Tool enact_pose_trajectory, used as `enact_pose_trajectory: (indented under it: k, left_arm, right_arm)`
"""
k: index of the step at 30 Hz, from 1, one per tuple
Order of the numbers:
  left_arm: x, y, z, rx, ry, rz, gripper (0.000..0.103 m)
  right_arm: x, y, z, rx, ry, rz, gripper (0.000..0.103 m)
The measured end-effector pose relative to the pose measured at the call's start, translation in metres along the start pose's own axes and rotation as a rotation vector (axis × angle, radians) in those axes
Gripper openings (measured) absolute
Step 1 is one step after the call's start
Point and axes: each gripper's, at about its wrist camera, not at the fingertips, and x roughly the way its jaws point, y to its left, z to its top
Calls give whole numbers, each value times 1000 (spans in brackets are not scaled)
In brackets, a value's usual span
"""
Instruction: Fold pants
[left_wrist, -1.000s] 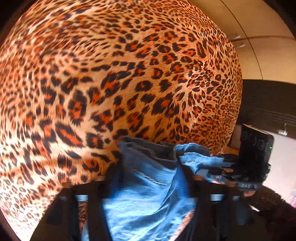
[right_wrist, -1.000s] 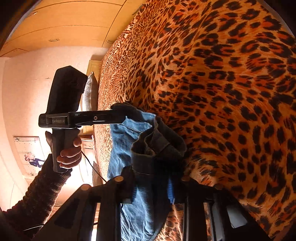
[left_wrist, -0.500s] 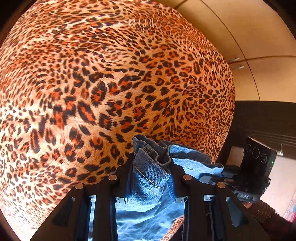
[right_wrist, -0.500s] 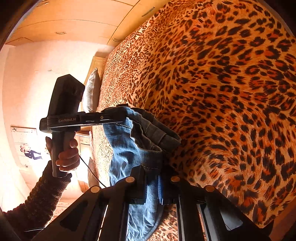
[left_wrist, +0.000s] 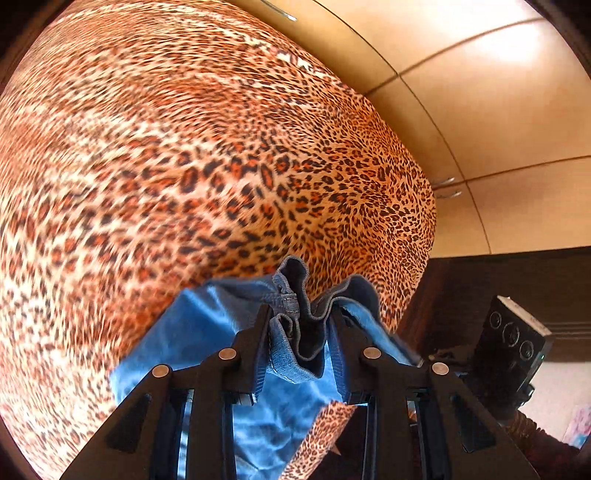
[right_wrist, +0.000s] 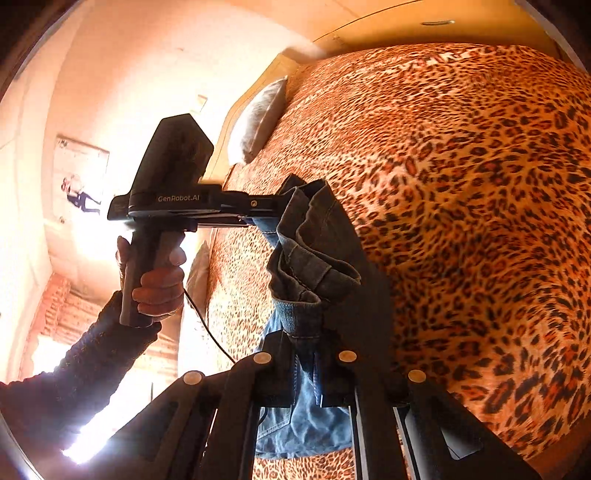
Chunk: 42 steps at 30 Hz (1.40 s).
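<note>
Leopard-print bedspread (left_wrist: 221, 155) fills both views, with wardrobe doors (left_wrist: 480, 110) behind it, and the jeans (left_wrist: 207, 343) hang in the air above it, bunched at one thick hemmed edge and trailing down toward the cover. That edge is pinched at two places: the left gripper (left_wrist: 299, 332) has been closing and now clamps a gathered wad of denim between narrow jaws, while the right gripper (right_wrist: 306, 365) is closed almost fully on a thinner fold of the same edge. In the right view the person's hand (right_wrist: 155, 280) grips the left tool's handle, a dark sleeve (right_wrist: 74, 369) below it, and a pillow (right_wrist: 258, 118) leans at the head of the bed. This looks like the lift before laying the jeans out or doubling them over. To do it well, I would keep both grips firm, draw the two tools apart until the edge between them runs taut and level, let the fabric hang free of twists, then lower it so the trailing end lands first and flat. Risk: the bulky left bunch could slip
</note>
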Motion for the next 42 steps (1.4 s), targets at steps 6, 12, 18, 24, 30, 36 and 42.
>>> enact_pose_trajectory:
  k: [6, 12, 18, 24, 30, 36, 42]
  left_arm:
    - [-21, 63, -93, -160, -40, -44, 28]
    - [0, 145, -182, -446, 13, -4, 30]
    - [-50, 162, -243, -561, -147, -49, 55]
    - [-89, 133, -310, -616, -320, -122, 71]
    - [-56, 82, -351, -715, -407, -174, 72]
    - [3, 27, -372, -963, -476, -122, 72]
    - [30, 11, -374, -1195, -510, -87, 72]
  right_arm:
    - [55, 42, -54, -161, 235, -8, 6]
    - [129, 46, -109, -290, 464, -174, 12]
    - [136, 54, -123, -408, 565, -294, 34]
    - [82, 75, -68, -443, 471, -202, 49]
    - [93, 59, 26, -456, 502, -143, 52]
    - [167, 61, 64, -708, 733, -82, 52]
    - [213, 62, 56, -856, 900, -27, 52]
